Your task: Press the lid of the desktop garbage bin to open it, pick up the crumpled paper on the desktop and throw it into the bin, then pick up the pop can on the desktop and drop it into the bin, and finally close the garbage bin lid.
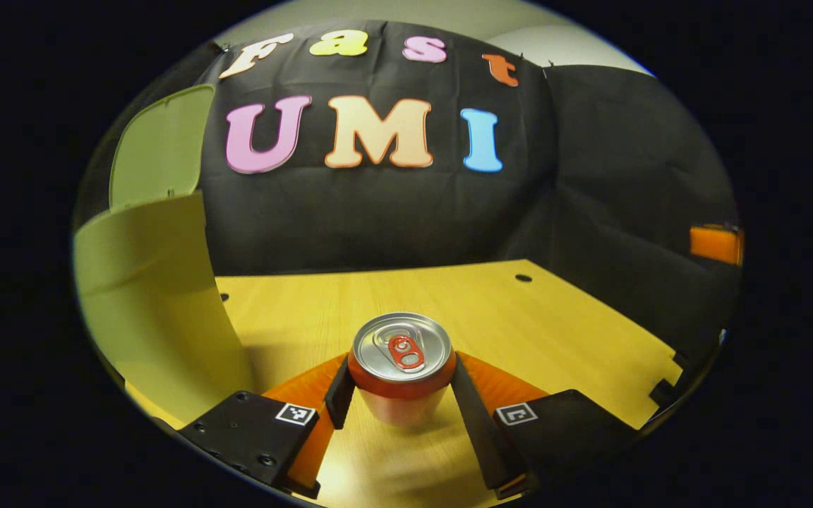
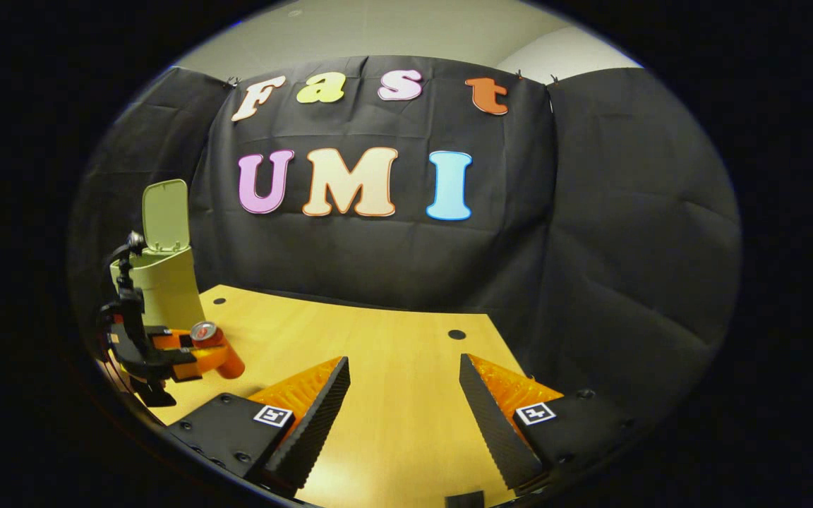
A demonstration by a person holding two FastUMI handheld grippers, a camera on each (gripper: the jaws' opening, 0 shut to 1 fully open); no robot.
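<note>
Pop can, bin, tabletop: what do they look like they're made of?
Pop can: likely aluminium; brushed silver top with pull tab, glossy orange side. Bin and its raised lid: probably moulded plastic, matte pale green, smooth and seamless. Tabletop: wood grain with a slight sheen; laminate or veneer, can't tell which.

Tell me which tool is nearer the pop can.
Left. The left tool has its fingers on either side of the pop can, gripping it beside the bin. The right tool sits open, well off to the can's side.
</note>
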